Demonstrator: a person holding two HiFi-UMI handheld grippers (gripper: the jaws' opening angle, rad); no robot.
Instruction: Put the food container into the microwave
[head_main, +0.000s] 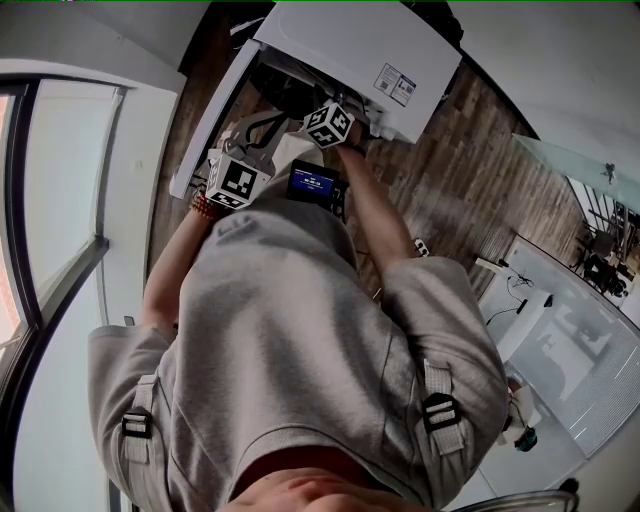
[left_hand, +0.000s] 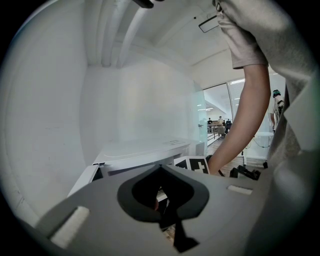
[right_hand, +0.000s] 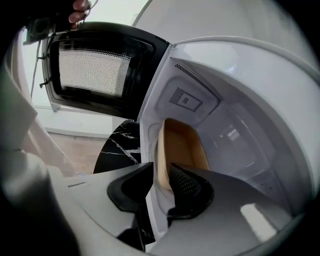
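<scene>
Tan and shallow, the food container (right_hand: 182, 145) lies inside the white microwave (right_hand: 240, 95), just past its front opening, at the middle of the right gripper view. Its near rim stands between the 2 jaws of the right gripper (right_hand: 159, 172), which are spread wide. The smooth pad at 8 o'clock stands clear of the rim. The ribbed pad at 4 o'clock lies just beside it, and I cannot tell whether it touches.

The door (right_hand: 95, 70), black-framed with a dotted mesh window, is swung open at 10 o'clock. A hand (right_hand: 80, 11) shows at its outer corner at 11 o'clock. Under the door, at 8 o'clock, is a black counter (right_hand: 120, 147) veined in white.

In the left gripper view the 2 dark pads of the left gripper (left_hand: 160, 172) meet at their tips, narrow. What fills the dark gap below the tips I cannot tell. The person's bare arm (left_hand: 245, 120) crosses at 2 o'clock.

From the head view, both marker cubes sit at 12 o'clock before the microwave, above a grey shirt (head_main: 300, 340). A wooden floor (head_main: 470, 170) lies at 2 o'clock.
</scene>
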